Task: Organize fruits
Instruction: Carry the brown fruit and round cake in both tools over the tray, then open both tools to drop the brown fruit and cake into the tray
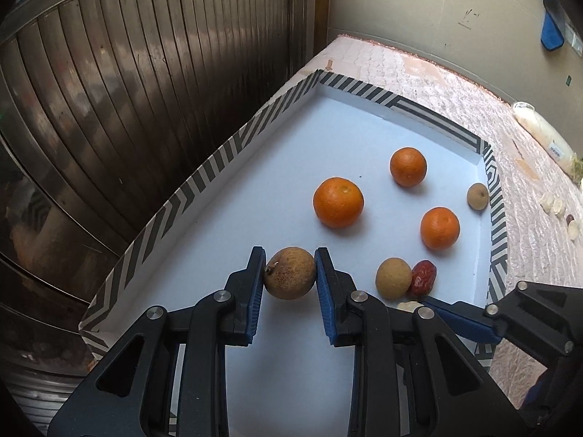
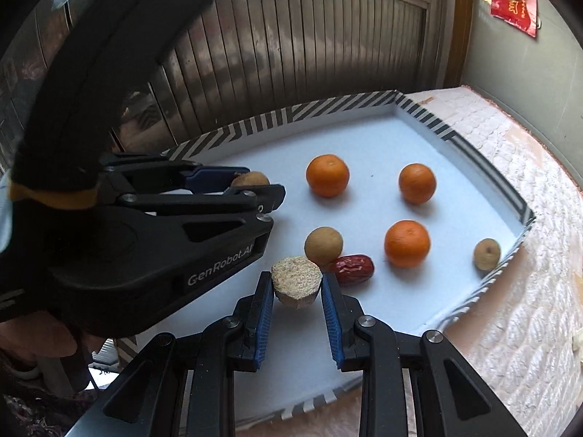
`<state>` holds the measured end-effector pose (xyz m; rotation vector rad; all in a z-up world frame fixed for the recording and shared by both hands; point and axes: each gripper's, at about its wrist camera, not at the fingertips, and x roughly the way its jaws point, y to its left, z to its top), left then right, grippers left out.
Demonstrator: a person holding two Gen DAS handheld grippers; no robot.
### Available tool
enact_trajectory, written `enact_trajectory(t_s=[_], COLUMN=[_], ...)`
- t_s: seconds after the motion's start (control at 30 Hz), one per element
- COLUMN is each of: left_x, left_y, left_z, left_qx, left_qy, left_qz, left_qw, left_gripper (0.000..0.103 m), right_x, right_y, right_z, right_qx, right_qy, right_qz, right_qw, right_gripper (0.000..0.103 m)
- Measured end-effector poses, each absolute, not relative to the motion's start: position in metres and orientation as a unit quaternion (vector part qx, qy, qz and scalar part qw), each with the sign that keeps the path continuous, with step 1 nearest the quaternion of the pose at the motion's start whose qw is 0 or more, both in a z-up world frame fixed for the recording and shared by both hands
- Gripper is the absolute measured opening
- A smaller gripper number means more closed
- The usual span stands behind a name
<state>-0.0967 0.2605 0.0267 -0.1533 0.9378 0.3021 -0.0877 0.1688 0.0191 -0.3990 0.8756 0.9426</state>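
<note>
Behind everything, a dark ribbed metal shutter [image 1: 127,109] is seen, and beside it a table covered by a pale pink textured cloth [image 1: 419,73]. On that cloth a shallow white cardboard tray with a black-and-white striped rim [image 1: 204,178] is set, and all the fruit is gathered inside it or held just above its floor. Three round orange tangerines are spread over the far half of the tray: the largest tangerine [image 1: 338,202] toward the left, a second tangerine [image 1: 408,166] farther back, and a third tangerine [image 1: 439,228] nearer the right wall. The left gripper [image 1: 289,273] is clenched on a round brown speckled fruit with a short stem [image 1: 289,273], which is pressed between the blue pads just above the tray floor. The right gripper [image 2: 297,284] is clenched on a pale tan cut piece of fruit with a grainy flat face [image 2: 297,280], held low over the near part of the tray. Just beyond that piece, a small round tan fruit [image 2: 323,244] is found touching a wrinkled dark red date [image 2: 352,268]. Another small tan fruit [image 2: 486,254] is seen apart, close against the right wall.
</note>
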Motion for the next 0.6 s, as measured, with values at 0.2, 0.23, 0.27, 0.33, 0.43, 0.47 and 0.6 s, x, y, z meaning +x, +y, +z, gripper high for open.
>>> enact_trajectory(t_s=[0.2,0.23,0.27,0.33,0.43,0.47,0.6], left_x=[-0.093,-0.093,-0.093,-0.094,-0.095,-0.095,-0.096], left_y=[0.26,0.259,0.259,0.259,0.259,0.259,0.258], left_z=[0.025,0.024,0.025,0.027,0.03,0.03,0.03], left_qx=[-0.074,-0.073,-0.073,-0.073,-0.068,-0.067,-0.068], left_qy=[0.459,0.46,0.46,0.455,0.449,0.45,0.451], left_qz=[0.147,0.148,0.147,0.147,0.154,0.156,0.159], left_qw=[0.873,0.872,0.873,0.875,0.877,0.877,0.876], left_gripper=[0.029,0.034,0.038,0.056,0.061,0.061,0.061], right_x=[-0.086,-0.087,-0.087,-0.089,-0.09,-0.09,-0.089], right_y=[0.175,0.176,0.175,0.175,0.169,0.167,0.158], right_z=[0.014,0.013,0.014,0.015,0.018,0.02,0.024], right_qx=[-0.185,-0.183,-0.185,-0.186,-0.179,-0.175,-0.166], right_qy=[0.406,0.407,0.407,0.405,0.405,0.404,0.403], right_qz=[0.439,0.441,0.441,0.445,0.448,0.449,0.444], right_qw=[0.78,0.778,0.778,0.777,0.776,0.777,0.783], right_gripper=[0.026,0.026,0.027,0.029,0.032,0.032,0.034])
